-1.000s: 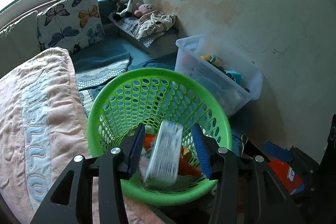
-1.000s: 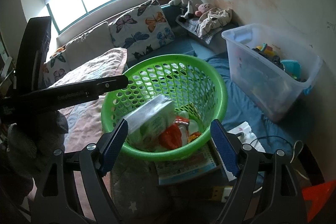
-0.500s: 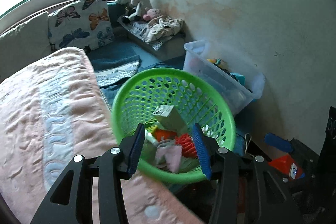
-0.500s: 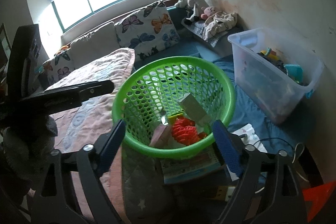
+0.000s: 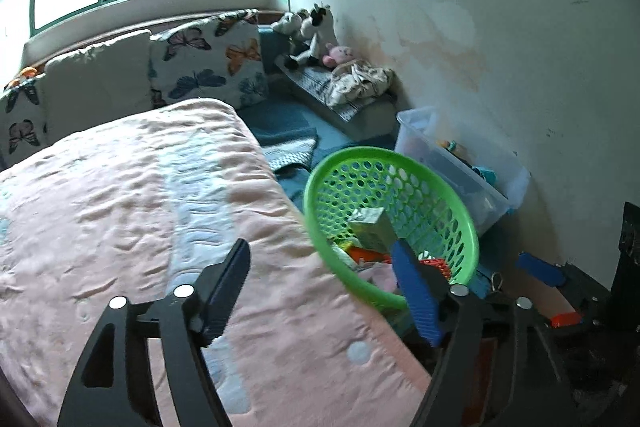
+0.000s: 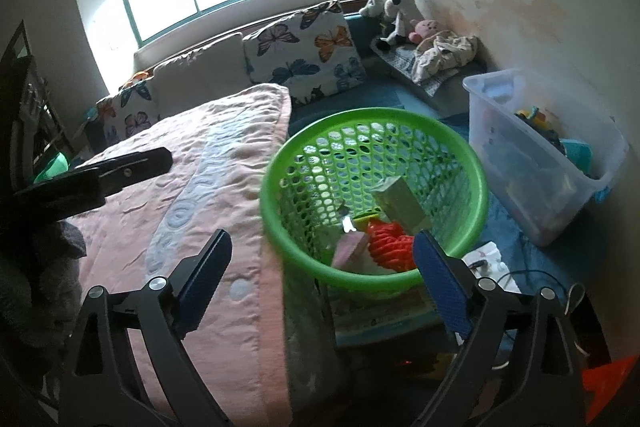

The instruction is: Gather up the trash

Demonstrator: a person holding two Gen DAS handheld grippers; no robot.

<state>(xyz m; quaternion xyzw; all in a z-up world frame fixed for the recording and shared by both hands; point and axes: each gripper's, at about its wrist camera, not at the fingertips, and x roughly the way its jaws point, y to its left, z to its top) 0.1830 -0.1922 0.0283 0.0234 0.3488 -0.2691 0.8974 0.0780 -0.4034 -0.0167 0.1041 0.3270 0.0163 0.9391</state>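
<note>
A green perforated basket (image 6: 472,171) stands beside the bed and holds trash: a pale box (image 6: 400,201), a red-orange crumpled wrapper (image 6: 390,245) and a pink piece (image 6: 350,247). The basket also shows in the left wrist view (image 5: 320,211), with the box (image 5: 374,225) inside it. My left gripper (image 5: 324,291) is open and empty, over the bed edge to the left of the basket. My right gripper (image 6: 324,283) is open and empty, in front of the basket's near rim. The left gripper's arm shows in the right wrist view (image 6: 96,179).
A pink quilted bedspread (image 5: 132,211) covers the bed on the left. A clear plastic bin (image 6: 540,155) of toys stands by the wall on the right. Butterfly cushions (image 6: 304,51) and plush toys (image 6: 394,11) lie at the back. Papers (image 6: 380,319) and cables lie under and beside the basket.
The pale box has dropped from my left gripper into the basket. Both grippers have pulled back and swung left toward the bed; the left one has opened wider.
</note>
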